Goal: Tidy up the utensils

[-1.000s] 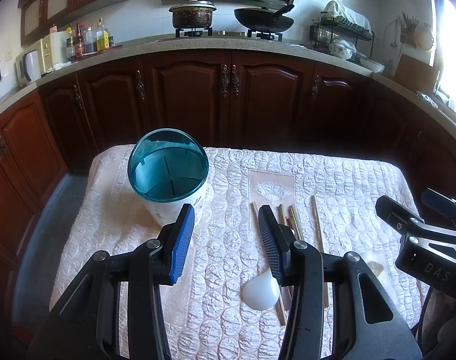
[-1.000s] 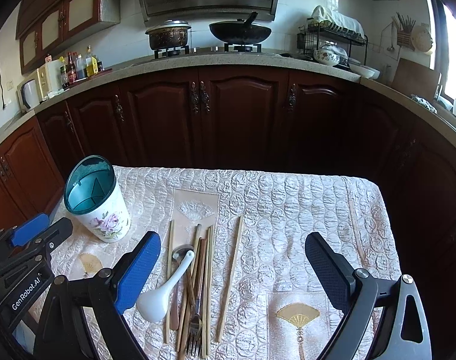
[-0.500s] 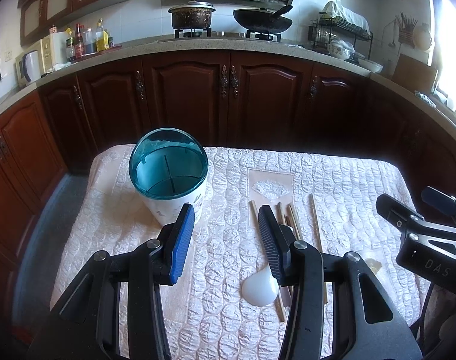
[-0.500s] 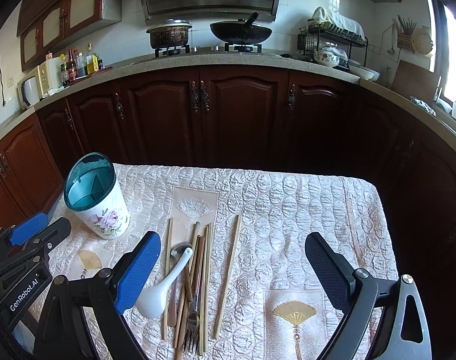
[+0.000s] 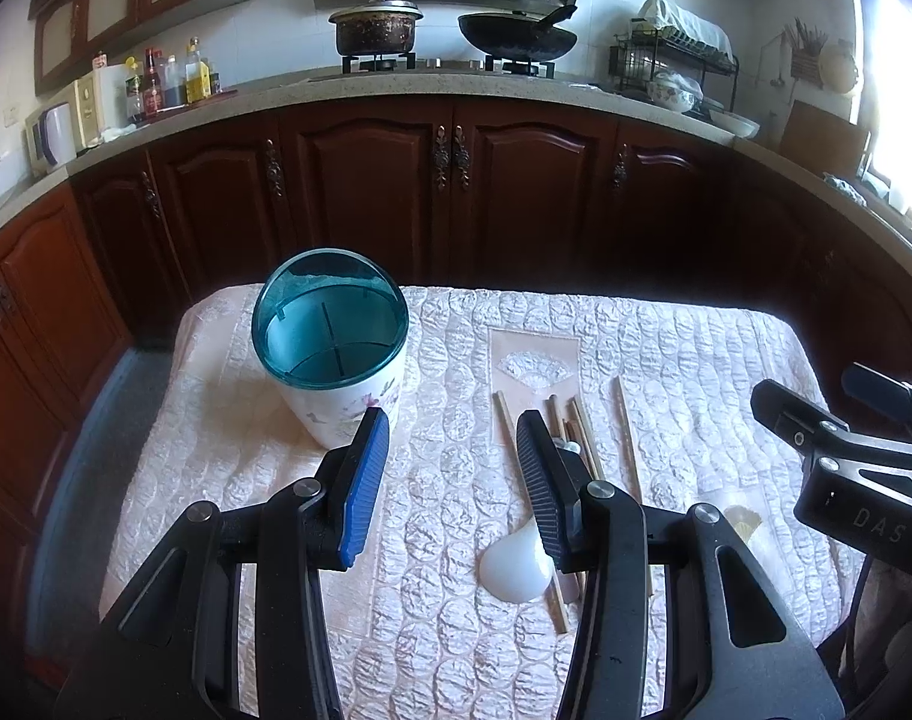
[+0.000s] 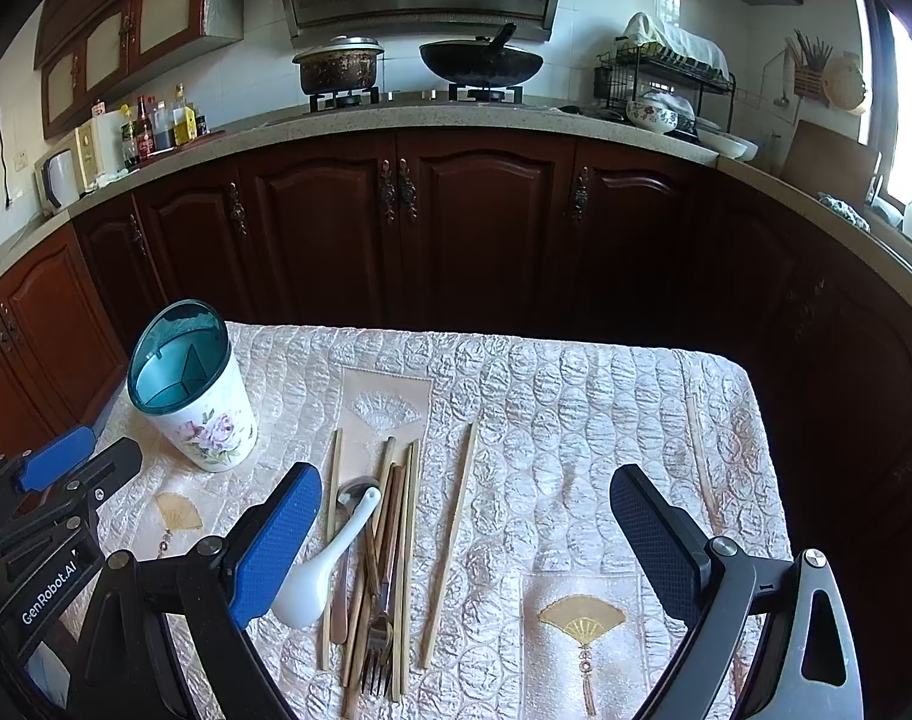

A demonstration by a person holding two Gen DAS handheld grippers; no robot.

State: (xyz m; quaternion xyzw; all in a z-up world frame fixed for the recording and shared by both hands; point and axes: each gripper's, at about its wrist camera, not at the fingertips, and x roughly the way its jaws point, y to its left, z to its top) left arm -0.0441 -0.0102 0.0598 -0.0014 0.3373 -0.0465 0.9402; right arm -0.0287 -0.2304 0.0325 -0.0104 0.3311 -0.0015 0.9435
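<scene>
While hovering above the quilted tabletop [image 6: 576, 420], left gripper [image 5: 453, 480] and right gripper [image 6: 465, 546] both spread, pinching nothing. Chopsticks [image 6: 450, 540], white spoon [image 6: 324, 570] and fork [image 6: 378, 648] bunched flat right of the upright teal-rimmed holder [image 6: 192, 390], apart from it.

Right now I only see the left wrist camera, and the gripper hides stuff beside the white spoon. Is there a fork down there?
Observer: Yes, a fork lies among the chopsticks, with its tines toward the near table edge.
Operator: Is the other gripper holding anything?
Observer: No, the right gripper is wide open and empty.
Operator: What's under the white spoon's handle?
Observer: The white spoon has its handle tip resting across the bowl of a metal spoon.
</scene>
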